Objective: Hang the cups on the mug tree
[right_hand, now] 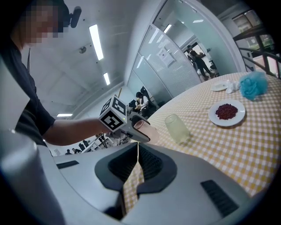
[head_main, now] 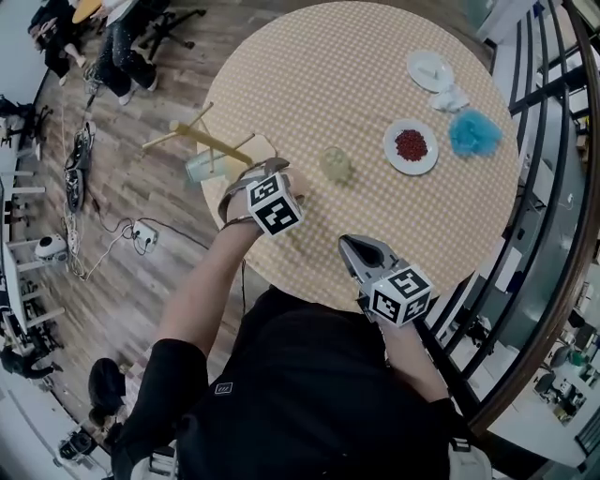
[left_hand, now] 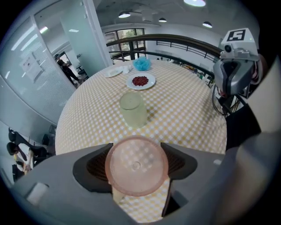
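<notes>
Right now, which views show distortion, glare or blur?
Head view: fisheye bending, even light, table sharp. Left gripper view: ceiling lamp glares, pink cup sharp. Right gripper view: light strip blown out, dark corners.

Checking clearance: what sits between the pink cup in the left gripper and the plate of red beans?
One pale green cup stands on the tablecloth between pink cup and plate; otherwise bare. Left gripper view shows it.
</notes>
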Demonstrator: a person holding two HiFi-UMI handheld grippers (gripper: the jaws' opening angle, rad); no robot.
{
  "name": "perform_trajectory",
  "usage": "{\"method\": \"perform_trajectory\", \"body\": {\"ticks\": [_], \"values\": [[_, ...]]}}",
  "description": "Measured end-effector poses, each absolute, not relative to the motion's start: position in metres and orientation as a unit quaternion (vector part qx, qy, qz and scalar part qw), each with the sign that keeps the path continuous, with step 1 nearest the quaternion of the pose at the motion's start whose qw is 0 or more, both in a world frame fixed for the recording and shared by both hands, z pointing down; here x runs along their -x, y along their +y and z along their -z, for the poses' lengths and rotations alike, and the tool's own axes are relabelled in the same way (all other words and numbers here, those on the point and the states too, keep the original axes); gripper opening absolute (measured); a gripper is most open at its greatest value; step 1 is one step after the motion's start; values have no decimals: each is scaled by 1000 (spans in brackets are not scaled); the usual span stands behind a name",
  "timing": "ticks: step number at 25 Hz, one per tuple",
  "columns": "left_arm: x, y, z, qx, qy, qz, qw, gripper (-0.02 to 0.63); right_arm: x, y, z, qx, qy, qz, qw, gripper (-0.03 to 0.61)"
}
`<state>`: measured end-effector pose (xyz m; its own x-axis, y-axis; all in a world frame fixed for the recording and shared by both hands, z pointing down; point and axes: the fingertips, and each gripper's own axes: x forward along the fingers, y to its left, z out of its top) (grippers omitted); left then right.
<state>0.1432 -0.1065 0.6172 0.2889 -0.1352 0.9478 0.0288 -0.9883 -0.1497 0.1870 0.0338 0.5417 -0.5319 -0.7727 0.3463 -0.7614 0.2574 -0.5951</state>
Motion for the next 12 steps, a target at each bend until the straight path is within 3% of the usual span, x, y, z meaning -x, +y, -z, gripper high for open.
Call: {"method": "perform_trajectory", "body": {"ticks": [12], "values": [[-112,-62,-539,812,89,569,95,328,-149,33,-517,422,840,341,-11,18]]}}
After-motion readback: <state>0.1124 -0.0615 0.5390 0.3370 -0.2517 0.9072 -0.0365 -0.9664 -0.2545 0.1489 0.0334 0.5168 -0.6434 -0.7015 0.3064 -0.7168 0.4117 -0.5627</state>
